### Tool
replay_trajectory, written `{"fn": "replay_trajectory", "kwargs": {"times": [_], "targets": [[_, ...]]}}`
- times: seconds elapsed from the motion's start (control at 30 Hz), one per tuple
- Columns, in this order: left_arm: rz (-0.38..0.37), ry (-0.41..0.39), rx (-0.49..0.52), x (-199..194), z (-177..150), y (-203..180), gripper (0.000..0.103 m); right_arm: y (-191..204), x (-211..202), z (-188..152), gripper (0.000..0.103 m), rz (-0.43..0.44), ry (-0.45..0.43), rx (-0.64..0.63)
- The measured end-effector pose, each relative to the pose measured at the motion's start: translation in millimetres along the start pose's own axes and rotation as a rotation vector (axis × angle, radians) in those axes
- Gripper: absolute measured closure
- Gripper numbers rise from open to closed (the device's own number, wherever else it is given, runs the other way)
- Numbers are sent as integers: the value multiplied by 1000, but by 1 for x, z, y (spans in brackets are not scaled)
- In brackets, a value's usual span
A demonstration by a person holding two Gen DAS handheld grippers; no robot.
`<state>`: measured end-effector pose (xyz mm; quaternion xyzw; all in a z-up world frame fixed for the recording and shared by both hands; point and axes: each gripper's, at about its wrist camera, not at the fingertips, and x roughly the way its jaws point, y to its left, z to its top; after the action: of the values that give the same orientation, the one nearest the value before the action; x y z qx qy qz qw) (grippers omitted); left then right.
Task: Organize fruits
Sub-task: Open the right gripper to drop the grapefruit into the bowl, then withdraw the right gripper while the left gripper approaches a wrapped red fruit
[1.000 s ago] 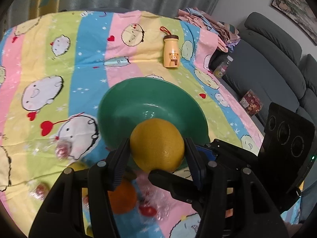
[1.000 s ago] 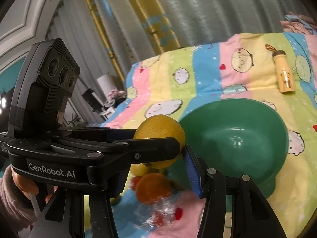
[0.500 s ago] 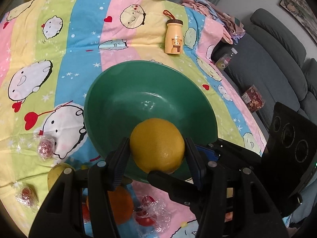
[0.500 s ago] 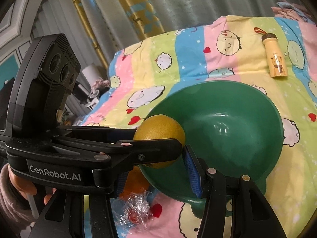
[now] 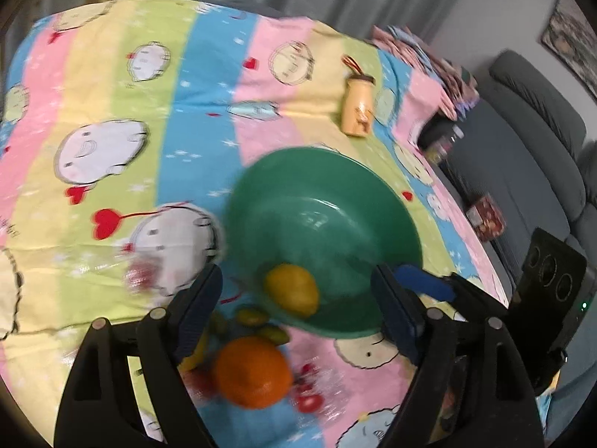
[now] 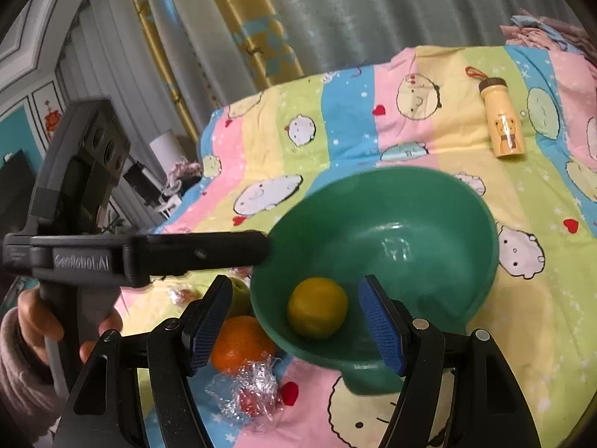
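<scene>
A yellow lemon (image 5: 291, 295) lies in the near part of the green bowl (image 5: 335, 194); it also shows in the right wrist view (image 6: 318, 312) inside the bowl (image 6: 429, 201). My left gripper (image 5: 298, 306) is open and empty, above the bowl's near rim. My right gripper (image 6: 294, 323) is open and empty, its fingers either side of the lemon but apart from it. An orange (image 5: 253, 371) lies on the cloth in front of the bowl, also seen in the right wrist view (image 6: 238, 345). A greenish fruit (image 6: 238, 295) lies behind it.
Plastic-wrapped red fruits (image 6: 248, 392) lie on the striped cartoon cloth (image 5: 112, 112) near the orange. A small yellow bottle (image 5: 358, 112) lies beyond the bowl. A grey sofa (image 5: 522, 142) stands right of the table. The left gripper's body (image 6: 149, 254) reaches across the right wrist view.
My left gripper has opened and let go of the lemon, which now lies in the bowl. The left gripper has drawn back and the view is blurred by motion.
</scene>
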<state>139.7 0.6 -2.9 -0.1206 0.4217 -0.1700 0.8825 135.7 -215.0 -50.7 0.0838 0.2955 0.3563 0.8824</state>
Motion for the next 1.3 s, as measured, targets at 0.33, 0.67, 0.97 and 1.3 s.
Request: {"fn": "replay_trajectory", "kwargs": {"times": [0.33,0.67,0.97,1.3], "targets": [[163,-83,-159,-70,-40,73,18,8,-21,-11,32,82,-20,24],[194,-47,-258,-92,-98,106,18,23,-30,-40,32,82,76,5],[138,-19,-289,-96,-123,105,19,43,-36,-49,32,96,109,0],[60,-1,-290,-93,-136,99,19,79,-19,-67,32,204,200,-38]]}}
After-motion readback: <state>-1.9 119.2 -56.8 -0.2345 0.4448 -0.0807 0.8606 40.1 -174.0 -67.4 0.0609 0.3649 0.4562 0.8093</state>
